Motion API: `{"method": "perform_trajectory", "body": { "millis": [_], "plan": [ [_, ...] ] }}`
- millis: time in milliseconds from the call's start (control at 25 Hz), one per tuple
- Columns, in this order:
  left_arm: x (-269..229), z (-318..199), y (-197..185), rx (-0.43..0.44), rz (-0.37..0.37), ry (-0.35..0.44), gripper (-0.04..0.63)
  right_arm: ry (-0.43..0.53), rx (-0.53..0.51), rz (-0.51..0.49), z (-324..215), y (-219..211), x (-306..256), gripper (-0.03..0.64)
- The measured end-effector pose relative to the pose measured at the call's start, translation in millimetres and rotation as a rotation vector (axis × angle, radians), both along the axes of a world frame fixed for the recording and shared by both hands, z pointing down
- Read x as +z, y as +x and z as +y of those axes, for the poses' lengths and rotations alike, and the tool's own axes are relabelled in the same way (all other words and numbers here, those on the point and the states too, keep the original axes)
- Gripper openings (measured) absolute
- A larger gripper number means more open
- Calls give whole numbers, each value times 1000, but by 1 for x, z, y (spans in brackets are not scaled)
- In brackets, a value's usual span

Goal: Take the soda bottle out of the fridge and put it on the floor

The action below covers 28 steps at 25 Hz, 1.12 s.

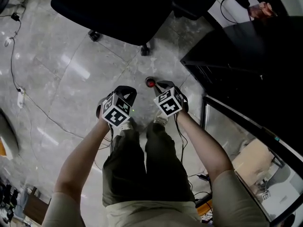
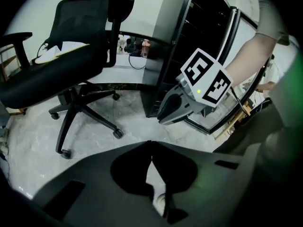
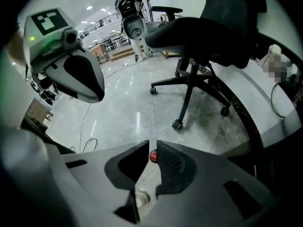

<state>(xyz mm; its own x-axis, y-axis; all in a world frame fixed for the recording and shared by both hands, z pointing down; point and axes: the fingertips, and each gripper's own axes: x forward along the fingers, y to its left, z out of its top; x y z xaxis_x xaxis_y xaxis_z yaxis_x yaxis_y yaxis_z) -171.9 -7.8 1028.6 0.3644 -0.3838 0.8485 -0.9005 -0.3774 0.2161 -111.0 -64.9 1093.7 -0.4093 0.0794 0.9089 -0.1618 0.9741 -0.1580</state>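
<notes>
Claws: left claw (image 2: 151,144) pressed together; right claw (image 3: 152,146) slightly spread, round red cap (image 3: 153,156) beyond; glossy stone floor (image 3: 123,112).

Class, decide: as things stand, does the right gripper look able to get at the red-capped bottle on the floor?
Probably yes. The bottle's red cap shows right in the narrow gap of the right gripper, with nothing between them; its jaws would need to open wider.

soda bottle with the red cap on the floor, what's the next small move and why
Probably just draw the right gripper back, without regrasping. The dark red-capped soda bottle appears to stand on the grey stone floor; the right jaws are narrowly apart with nothing between them, and the left gripper is shut and empty.
</notes>
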Motion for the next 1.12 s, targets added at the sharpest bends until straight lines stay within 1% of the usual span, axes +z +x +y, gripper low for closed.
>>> {"method": "perform_trajectory", "body": {
  "millis": [160,320,480,600,720,960,1040,1120],
  "plan": [
    [-57,1,-6,-46,-2,37,6,23,40,-41,-10,-3,-67,23],
    [-118,6,-10,-98,1,70,6,33,87,-108,-13,-7,-139,18],
    [-176,10,-10,-111,-20,105,6,73,45,-133,-8,-10,-211,17],
    [-225,10,-9,-111,-38,167,6,108,17,-168,-1,-14,-273,14],
    [-271,11,-8,-92,-79,234,6,156,-2,-208,3,-17,-331,14],
    [-350,15,-16,-89,-217,377,6,180,31,-280,1,-17,-432,11],
    [-378,21,-16,-90,-230,400,6,182,45,-303,3,-14,-465,11],
    [-407,28,-15,-103,-221,411,6,188,57,-328,7,-11,-500,11]
  ]
}}
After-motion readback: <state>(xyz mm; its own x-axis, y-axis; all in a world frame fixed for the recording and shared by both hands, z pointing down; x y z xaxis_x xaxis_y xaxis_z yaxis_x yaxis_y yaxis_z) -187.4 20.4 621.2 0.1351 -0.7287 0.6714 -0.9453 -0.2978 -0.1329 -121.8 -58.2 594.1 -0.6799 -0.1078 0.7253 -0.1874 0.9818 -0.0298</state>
